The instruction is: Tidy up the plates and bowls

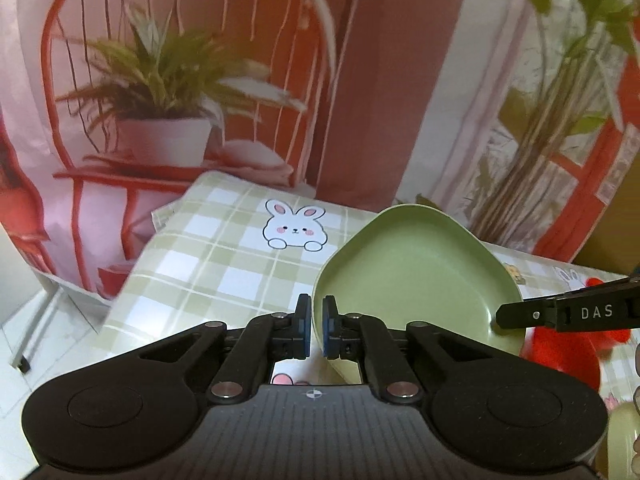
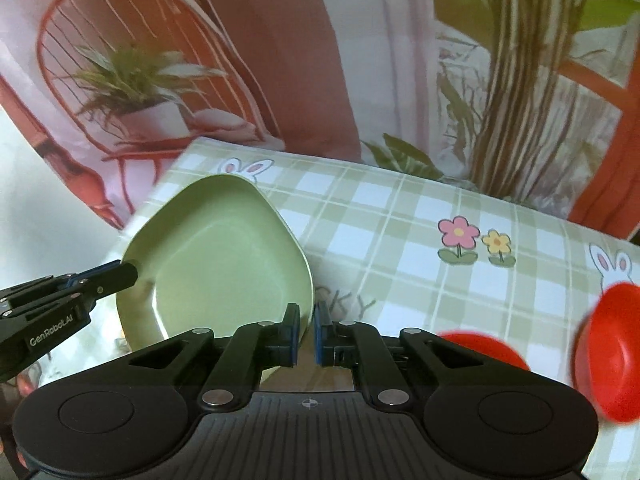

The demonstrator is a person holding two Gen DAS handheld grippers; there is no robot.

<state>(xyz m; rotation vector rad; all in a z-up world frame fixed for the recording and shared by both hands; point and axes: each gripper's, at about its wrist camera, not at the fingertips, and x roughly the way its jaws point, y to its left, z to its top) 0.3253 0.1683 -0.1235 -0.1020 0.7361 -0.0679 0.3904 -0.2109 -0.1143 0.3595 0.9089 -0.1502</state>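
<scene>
1. Printed fabric showing a red chair and potted plants hangs behind a table (image 1: 224, 264) covered in green-and-white check cloth with rabbit drawings.
2. Left wrist view: the left gripper (image 1: 317, 326) has its fingers drawn nearly together on the near-left rim of a green plate (image 1: 416, 276), which is tilted and lifted over the table's middle. The right gripper's finger reaches onto the plate's right rim. Something red (image 1: 568, 356) lies blurred below it, towards the table's right edge.
3. Right wrist view: the right gripper (image 2: 307, 330) is likewise almost closed, pinching the green plate's (image 2: 216, 248) near-right rim, while the left gripper (image 2: 100, 280) clamps the opposite side. Two red bowls (image 2: 612, 356) sit blurred near the table's right edge, apparently apart from each other.
4. Judgement: the job looks in progress. Both tongs share one plate in mid-air, nothing is visibly stacked, and the red pieces remain loose. Where the plate belongs cannot be told.
</scene>
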